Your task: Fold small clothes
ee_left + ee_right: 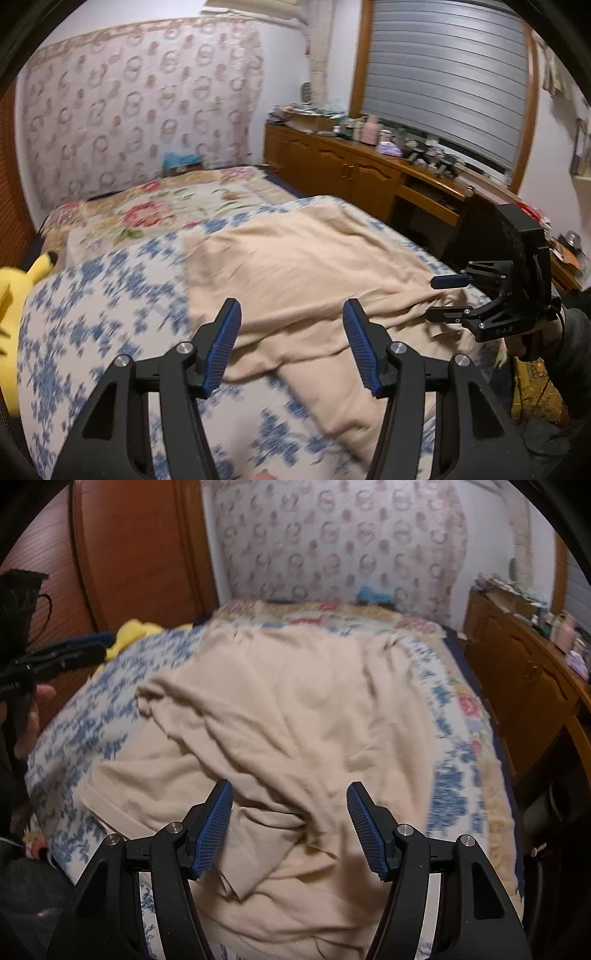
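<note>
Bed (85,716), beige garment (295,716) lengthwise toward wall.

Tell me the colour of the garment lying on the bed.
Plain beige garment; right wrist view shows it best.

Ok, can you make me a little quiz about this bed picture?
1. True or false: the left tool is squeezing the beige garment.
2. What colour is the plush toy at the edge of the bed? A) yellow B) green C) purple
3. Fill in: the garment lies on a blanket with ____ flowers.

Key: 1 false, both the left tool and the right tool are open and empty. 2 A. 3 blue.
</note>
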`<state>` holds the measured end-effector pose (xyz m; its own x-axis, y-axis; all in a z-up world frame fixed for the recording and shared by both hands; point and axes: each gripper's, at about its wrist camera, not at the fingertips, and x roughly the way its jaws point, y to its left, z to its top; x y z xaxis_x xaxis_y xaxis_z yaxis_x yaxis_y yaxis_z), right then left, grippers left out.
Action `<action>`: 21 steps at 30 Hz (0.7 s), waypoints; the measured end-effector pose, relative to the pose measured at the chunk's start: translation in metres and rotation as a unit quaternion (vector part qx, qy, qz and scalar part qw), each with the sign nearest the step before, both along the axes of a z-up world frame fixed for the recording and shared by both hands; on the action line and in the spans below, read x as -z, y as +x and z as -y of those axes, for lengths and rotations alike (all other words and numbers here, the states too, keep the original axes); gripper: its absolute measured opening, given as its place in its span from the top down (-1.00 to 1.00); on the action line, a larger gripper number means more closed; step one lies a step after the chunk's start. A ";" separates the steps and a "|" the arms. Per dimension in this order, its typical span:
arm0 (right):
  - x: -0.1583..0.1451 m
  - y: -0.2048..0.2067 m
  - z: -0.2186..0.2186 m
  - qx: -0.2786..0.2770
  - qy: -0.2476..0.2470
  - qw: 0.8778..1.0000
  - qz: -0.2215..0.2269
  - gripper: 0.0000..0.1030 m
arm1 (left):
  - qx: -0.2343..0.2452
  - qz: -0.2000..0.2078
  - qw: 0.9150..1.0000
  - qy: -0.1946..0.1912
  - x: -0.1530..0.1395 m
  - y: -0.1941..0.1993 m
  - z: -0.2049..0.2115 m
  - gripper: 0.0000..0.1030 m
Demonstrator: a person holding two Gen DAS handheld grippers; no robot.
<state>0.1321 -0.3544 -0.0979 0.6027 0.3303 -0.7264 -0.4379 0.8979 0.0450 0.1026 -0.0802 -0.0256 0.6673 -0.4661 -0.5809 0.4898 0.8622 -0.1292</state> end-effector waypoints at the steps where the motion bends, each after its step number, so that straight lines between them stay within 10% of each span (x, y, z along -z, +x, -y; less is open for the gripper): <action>1: 0.004 0.003 -0.003 -0.003 -0.006 1.000 -0.005 -0.16 | -0.013 -0.001 1.000 0.005 0.004 -0.001 -0.006 -0.09; 9: 0.017 0.009 -0.011 -0.015 -0.020 1.000 -0.017 0.81 | -0.062 -0.020 0.998 0.009 0.030 -0.004 -0.035 -0.09; 21: -0.053 -0.031 0.009 0.000 0.032 0.996 0.083 0.89 | -0.081 -0.009 0.997 0.001 0.025 -0.011 -0.046 -0.10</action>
